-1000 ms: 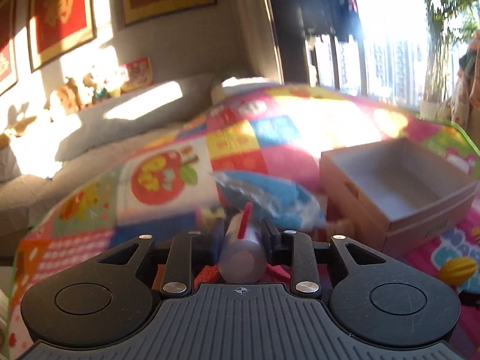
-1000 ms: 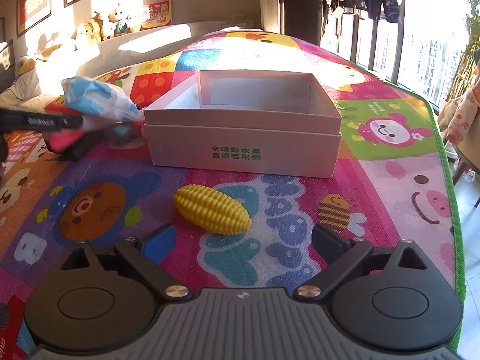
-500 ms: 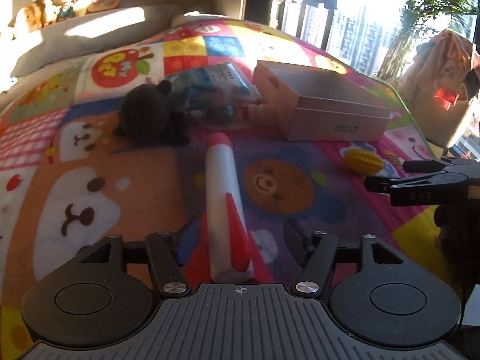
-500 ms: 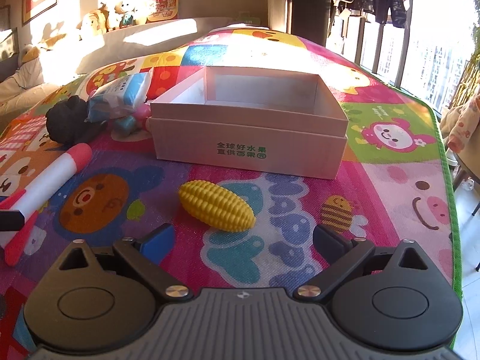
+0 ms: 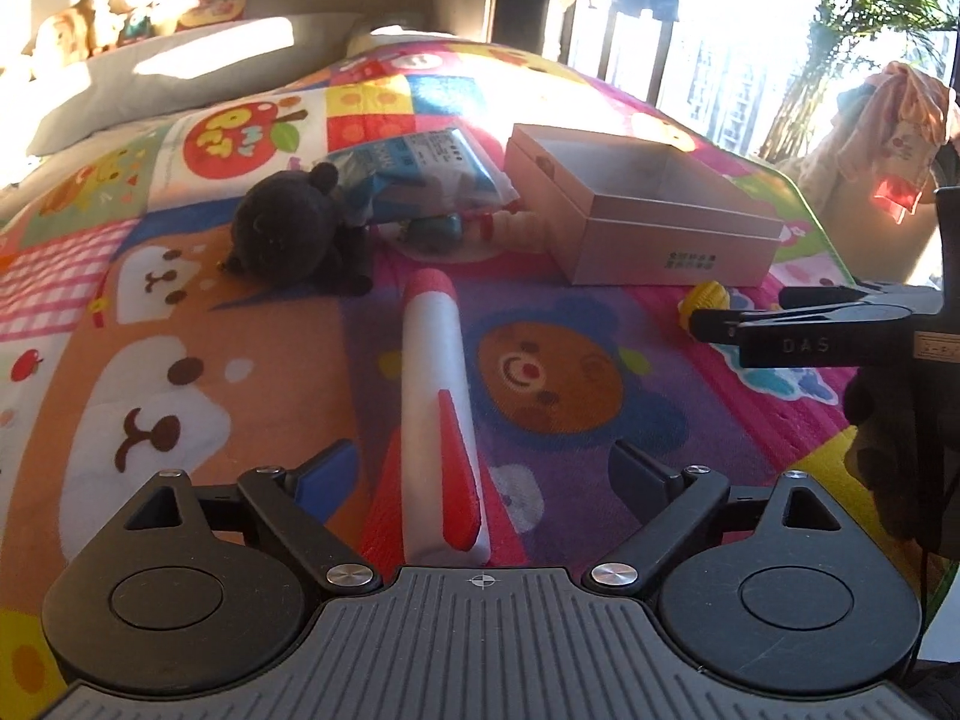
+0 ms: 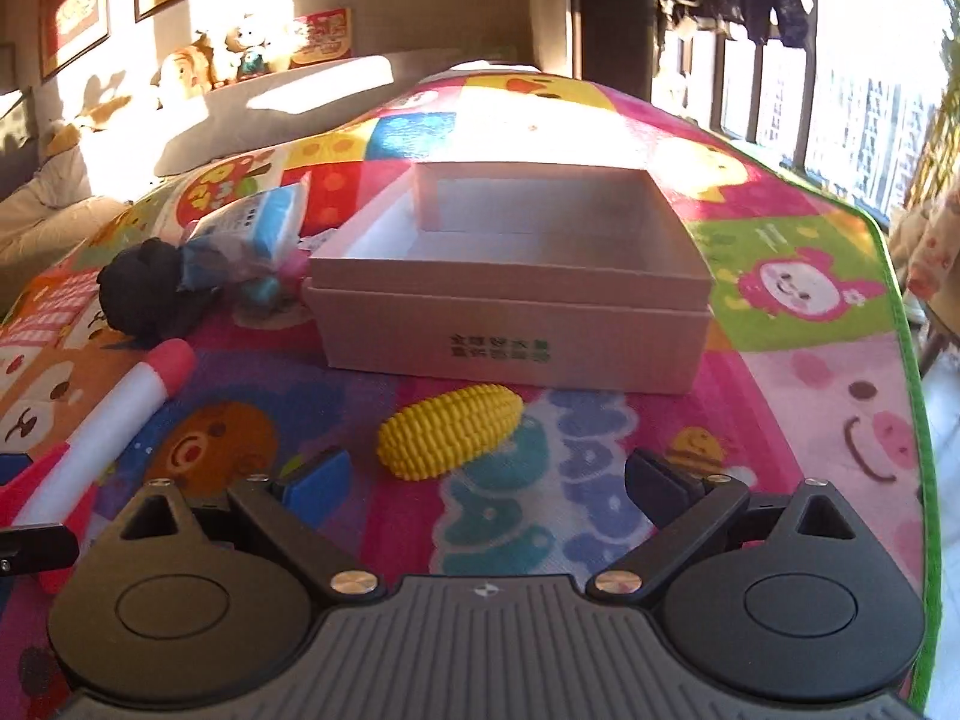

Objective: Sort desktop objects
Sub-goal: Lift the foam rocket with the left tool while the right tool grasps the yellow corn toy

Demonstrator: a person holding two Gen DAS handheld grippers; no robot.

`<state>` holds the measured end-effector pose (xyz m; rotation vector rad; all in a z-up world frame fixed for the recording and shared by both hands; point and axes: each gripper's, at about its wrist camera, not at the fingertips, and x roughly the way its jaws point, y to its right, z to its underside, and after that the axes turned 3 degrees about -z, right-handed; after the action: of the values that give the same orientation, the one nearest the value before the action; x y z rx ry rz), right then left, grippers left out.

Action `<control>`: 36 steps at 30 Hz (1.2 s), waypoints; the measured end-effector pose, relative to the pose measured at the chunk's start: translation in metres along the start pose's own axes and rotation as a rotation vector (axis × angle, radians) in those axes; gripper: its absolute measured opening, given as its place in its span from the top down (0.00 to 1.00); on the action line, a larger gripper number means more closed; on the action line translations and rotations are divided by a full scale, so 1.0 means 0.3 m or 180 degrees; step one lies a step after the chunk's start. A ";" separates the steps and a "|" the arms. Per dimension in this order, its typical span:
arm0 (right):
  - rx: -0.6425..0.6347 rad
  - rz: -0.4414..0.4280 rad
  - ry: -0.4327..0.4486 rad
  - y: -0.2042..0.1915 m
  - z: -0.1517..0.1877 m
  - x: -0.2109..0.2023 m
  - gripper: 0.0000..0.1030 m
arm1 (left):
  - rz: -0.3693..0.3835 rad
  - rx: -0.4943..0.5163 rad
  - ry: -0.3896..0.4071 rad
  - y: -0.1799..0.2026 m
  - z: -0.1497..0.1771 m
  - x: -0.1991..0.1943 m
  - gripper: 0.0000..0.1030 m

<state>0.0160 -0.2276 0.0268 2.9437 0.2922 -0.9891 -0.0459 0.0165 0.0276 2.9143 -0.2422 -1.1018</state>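
Open cardboard box [image 6: 510, 324] sits mid-mat, foam rocket [image 5: 435, 414] lies loose between left gripper [image 5: 480, 474]'s opening jaws, looks light and squashy so pinch mid-body, hard-looking toy corn [image 6: 450, 432] just ahead of right gripper [image 6: 489, 480], jaws apart, nothing held.

The toy rocket's [image 5: 435, 414] tail is hidden behind the gripper body; small teal things [image 5: 435, 231] under the blue packet [image 5: 420, 171] (half buried) stay unreadable.

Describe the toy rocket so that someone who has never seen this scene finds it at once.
Start at the open cardboard box on the colourful play mat. Nearer the camera and left of it, the toy rocket lies flat: a long white tube with red nose and fins, unlike the stubby yellow corn.
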 end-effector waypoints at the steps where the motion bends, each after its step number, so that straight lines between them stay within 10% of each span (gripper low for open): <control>1: -0.0130 -0.0003 0.0026 -0.021 -0.006 0.015 0.05 | -0.0011 0.0002 0.0011 -0.004 -0.001 -0.006 0.08; 9: -0.0303 -0.0358 -0.0224 -0.015 -0.055 0.087 0.05 | -0.0055 -0.0149 0.0017 -0.038 0.003 -0.011 0.06; 17: 0.0000 -0.1357 -0.0227 -0.039 -0.022 -0.017 0.05 | -0.0193 -0.0068 0.0073 -0.009 0.021 0.065 0.03; 23: -0.0375 -0.0667 -0.0078 -0.064 -0.036 -0.016 0.05 | -0.0191 -0.0195 0.0044 -0.035 0.030 0.081 0.00; 33: -0.0210 -0.1155 -0.0180 -0.125 -0.026 0.036 0.04 | -0.0218 -0.0147 0.0035 -0.026 0.033 0.084 0.00; 36: -0.0406 -0.0842 0.0032 -0.149 -0.031 0.003 0.04 | -0.0220 -0.0144 0.0036 -0.026 0.033 0.084 0.00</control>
<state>0.0141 -0.1830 0.0353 2.8448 0.7321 -0.9392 -0.0329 0.0207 0.0031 2.9086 -0.1155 -1.0844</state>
